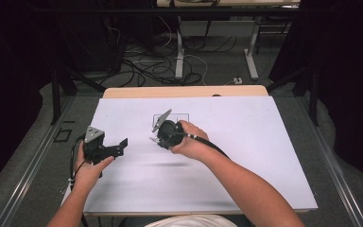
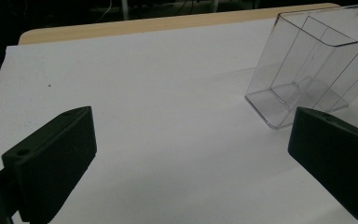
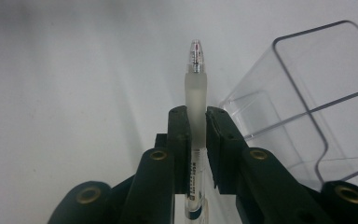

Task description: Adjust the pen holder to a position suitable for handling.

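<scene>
A translucent pen (image 3: 196,84) with a frosted grip and a clear tip stands upright between the jaws of my right gripper (image 3: 196,116), which is shut on it. A clear plastic box (image 3: 307,107) with an inner divider stands just right of the pen. In the high view the right gripper (image 1: 155,139) hovers over the middle of the white sheet, directly in front of the clear box (image 1: 182,117). My left gripper (image 1: 120,147) is held at the sheet's left side, open and empty. Its wide-apart jaws face the clear box (image 2: 307,65), which is some way off.
A white sheet (image 1: 246,142) covers the table, with a wooden strip (image 1: 184,91) showing along the far edge. Beyond the table are desk legs and loose cables on the floor (image 1: 170,66). The person's forearms come in from the bottom.
</scene>
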A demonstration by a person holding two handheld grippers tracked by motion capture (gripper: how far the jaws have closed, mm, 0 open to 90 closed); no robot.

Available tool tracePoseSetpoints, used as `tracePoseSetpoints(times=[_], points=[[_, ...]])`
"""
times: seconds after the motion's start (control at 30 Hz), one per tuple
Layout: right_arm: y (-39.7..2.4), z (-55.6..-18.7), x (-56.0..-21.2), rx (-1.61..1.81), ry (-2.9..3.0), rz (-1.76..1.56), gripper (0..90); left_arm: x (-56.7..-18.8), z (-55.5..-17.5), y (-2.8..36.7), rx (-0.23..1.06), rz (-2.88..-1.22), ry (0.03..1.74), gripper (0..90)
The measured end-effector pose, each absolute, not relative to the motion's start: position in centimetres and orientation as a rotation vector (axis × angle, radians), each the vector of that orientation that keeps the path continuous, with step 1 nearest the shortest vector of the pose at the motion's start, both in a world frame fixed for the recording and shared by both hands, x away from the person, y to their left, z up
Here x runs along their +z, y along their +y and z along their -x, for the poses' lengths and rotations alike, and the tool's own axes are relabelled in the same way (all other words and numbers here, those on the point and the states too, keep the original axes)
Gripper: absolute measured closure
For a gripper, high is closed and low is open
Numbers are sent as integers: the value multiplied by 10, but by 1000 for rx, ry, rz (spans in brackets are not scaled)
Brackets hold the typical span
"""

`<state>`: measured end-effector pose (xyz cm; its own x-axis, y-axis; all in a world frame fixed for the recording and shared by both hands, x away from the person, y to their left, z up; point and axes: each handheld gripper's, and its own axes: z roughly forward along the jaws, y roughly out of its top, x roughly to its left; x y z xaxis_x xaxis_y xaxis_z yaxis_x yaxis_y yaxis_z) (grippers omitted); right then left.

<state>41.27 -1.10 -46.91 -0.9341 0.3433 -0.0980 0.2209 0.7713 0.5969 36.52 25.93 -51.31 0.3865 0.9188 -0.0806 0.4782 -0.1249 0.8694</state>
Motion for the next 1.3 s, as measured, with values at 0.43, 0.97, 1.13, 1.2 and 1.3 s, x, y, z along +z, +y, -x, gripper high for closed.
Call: tracePoseSetpoints(times=[0.43,0.97,1.13,1.2,1.3], points=[[-23,-424,-449,1127,2685,-639,803,-513,-365,259,619,-1762,1227,9],[-36,-436,-424,1408,2445,-780,803,-513,-365,259,613,-1752,1231,6],[-38,-440,-416,1483,2367,-819,803,-513,-365,259,608,-1753,1234,3],[-38,-441,-413,1509,2327,-832,803,-513,-365,259,608,-1750,1235,3],[-37,-444,-410,1533,2296,-847,803,-513,-365,259,609,-1748,1234,3]])
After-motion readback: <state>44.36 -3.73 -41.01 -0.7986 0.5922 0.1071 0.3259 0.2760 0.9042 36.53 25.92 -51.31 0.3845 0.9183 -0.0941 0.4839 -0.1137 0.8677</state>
